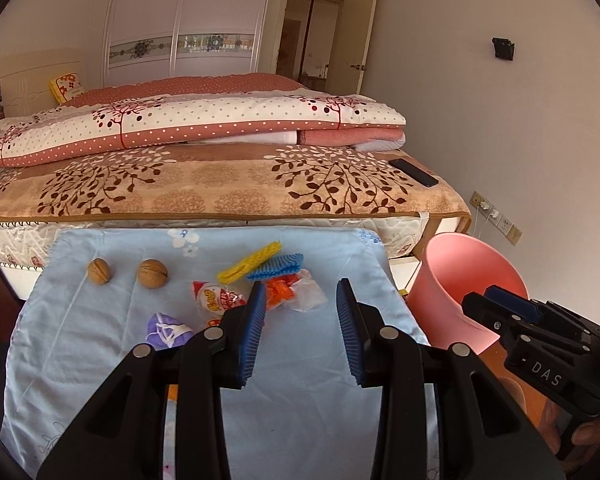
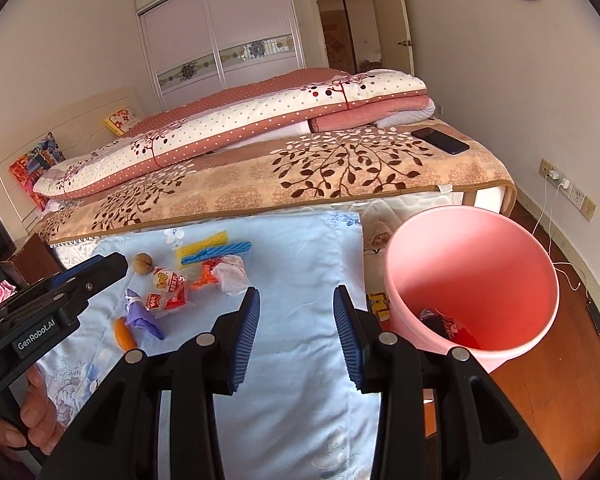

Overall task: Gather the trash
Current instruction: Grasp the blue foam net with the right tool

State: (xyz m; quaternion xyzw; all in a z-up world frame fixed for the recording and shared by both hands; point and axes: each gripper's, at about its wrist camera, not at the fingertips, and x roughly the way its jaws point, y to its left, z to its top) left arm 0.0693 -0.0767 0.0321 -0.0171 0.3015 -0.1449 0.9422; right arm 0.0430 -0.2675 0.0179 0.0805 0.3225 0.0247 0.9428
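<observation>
Your left wrist view looks forward over the blue cloth [image 1: 292,400] toward the bed [image 1: 220,184]; your right view sits close alongside, sharing cloth, bed and pink bin [image 2: 480,240].

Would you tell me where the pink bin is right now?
The pink bin stands on the floor right of the blue cloth, at the bed's foot.

From where I stood, much stayed hidden. The left gripper's finger [image 1: 256,316] covered part of the red-and-white snack wrapper [image 1: 216,298] and the orange scrap [image 1: 282,290]. In the right wrist view only one walnut [image 2: 143,263] showed, the left gripper [image 2: 100,270] blocking whatever lay beyond it. The dark scraps at the pink bin's [image 2: 472,240] bottom [image 2: 440,322] were half hidden by the rim and too small to identify. The wrapper's print was unreadable.
</observation>
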